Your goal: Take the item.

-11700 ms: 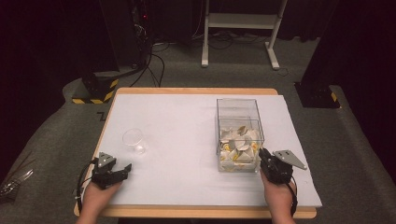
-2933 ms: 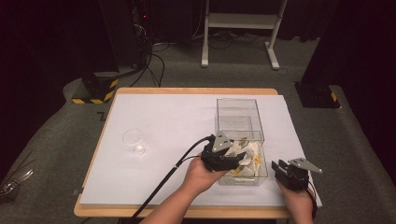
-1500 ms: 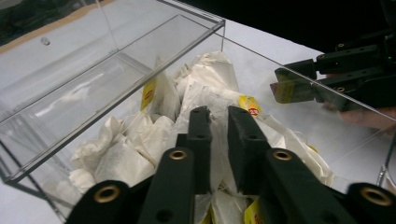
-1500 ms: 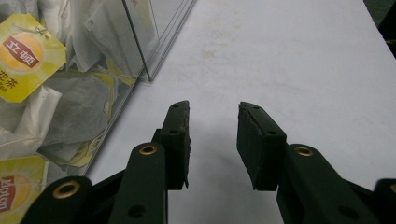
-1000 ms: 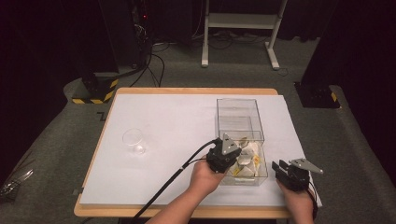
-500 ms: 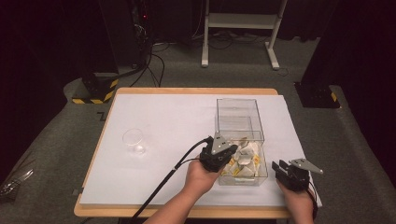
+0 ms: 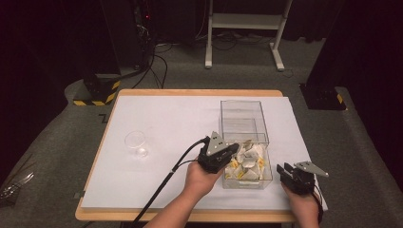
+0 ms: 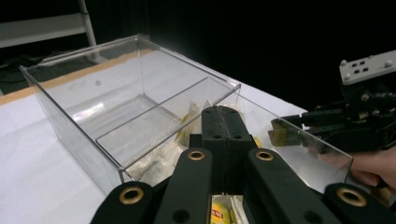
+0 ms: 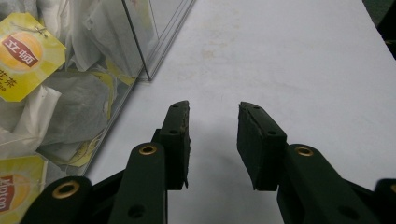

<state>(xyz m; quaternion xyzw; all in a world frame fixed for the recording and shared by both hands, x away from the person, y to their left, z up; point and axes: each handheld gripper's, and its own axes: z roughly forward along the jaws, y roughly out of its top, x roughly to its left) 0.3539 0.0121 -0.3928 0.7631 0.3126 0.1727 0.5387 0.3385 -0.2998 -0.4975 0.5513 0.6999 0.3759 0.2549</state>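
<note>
A clear plastic box (image 7: 223, 124) with two compartments stands on the white table right of centre. Its far compartment is empty and the near one holds several tea bags (image 7: 247, 164) with yellow tags. My left gripper (image 7: 232, 150) hovers at the near compartment's left wall. In the left gripper view its jaws (image 8: 223, 115) are pressed together above the tea bags (image 8: 187, 122), with nothing showing between the pads. My right gripper (image 7: 286, 171) rests on the table just right of the box. Its jaws (image 9: 214, 109) stand apart over bare table, beside the box wall (image 9: 140, 51).
A small clear glass cup (image 7: 136, 142) stands on the left half of the table. The left gripper's black cable (image 7: 161, 185) trails to the front edge. Dark stands and a white frame (image 7: 242, 21) sit on the floor behind the table.
The left gripper has drifted a little to the left and up, from over the tea bags toward the box's left wall, still shut. The right gripper has stayed put.
</note>
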